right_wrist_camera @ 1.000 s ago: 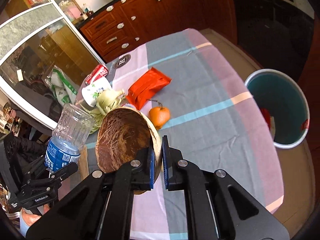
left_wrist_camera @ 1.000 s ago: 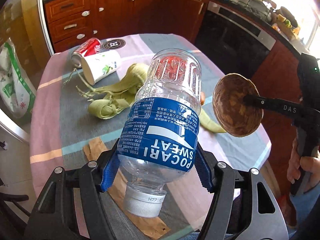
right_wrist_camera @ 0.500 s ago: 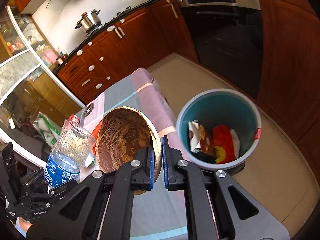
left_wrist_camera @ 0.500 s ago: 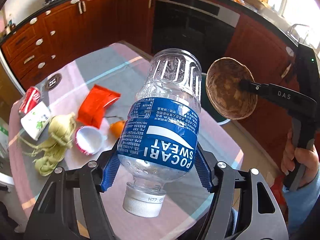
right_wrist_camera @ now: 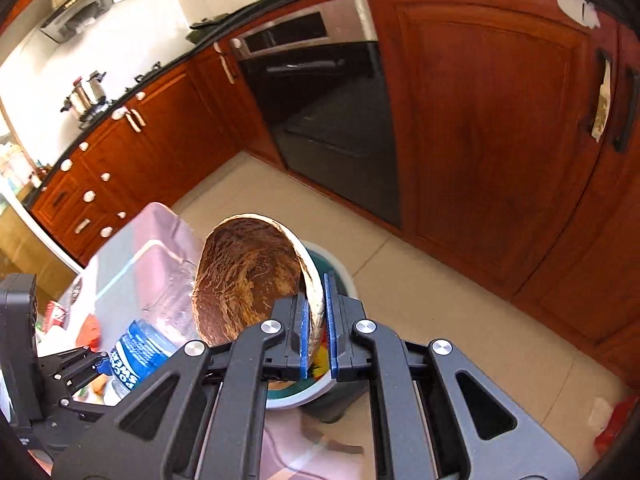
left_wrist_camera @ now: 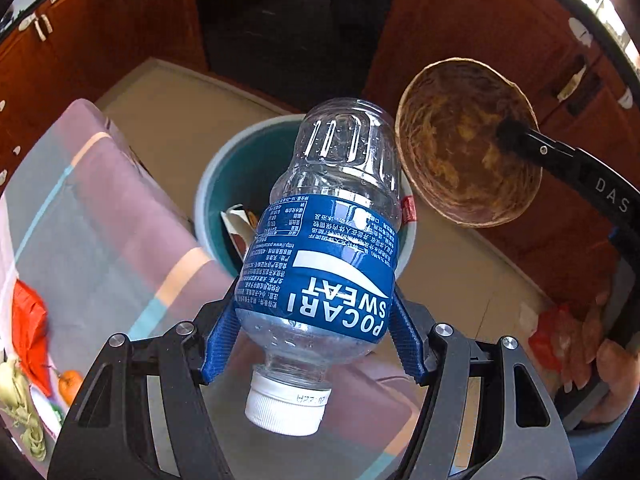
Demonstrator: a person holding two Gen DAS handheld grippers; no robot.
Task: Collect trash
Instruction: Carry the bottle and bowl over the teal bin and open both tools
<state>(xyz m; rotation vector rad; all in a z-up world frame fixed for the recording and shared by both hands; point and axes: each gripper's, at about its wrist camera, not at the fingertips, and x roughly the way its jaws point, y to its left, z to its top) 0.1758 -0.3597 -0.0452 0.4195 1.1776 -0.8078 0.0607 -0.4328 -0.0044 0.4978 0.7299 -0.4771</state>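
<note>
My left gripper [left_wrist_camera: 312,332] is shut on an empty clear plastic bottle [left_wrist_camera: 324,248] with a blue label and a white cap toward the camera; the bottle [right_wrist_camera: 140,344] also shows at lower left in the right wrist view. Its far end hangs over a teal trash bin [left_wrist_camera: 224,184] with a pale rim that stands on the floor beside the table. My right gripper [right_wrist_camera: 316,328] is shut on the rim of a brown coconut shell half [right_wrist_camera: 248,280], held above the bin [right_wrist_camera: 340,276]. In the left wrist view the shell [left_wrist_camera: 468,148] hangs right of the bottle. Wrappers lie inside the bin.
The table's striped cloth [left_wrist_camera: 100,200] ends just left of the bin. An orange packet [left_wrist_camera: 28,320], a small orange fruit [left_wrist_camera: 70,384] and green husks [left_wrist_camera: 20,400] lie on it. Wooden cabinets [right_wrist_camera: 500,140] and a dark oven [right_wrist_camera: 332,120] stand behind. A red bag [left_wrist_camera: 556,336] lies on the floor.
Both grippers swung from above the table to over the bin at the table's edge, carrying the bottle and the coconut shell. The grips did not change.
</note>
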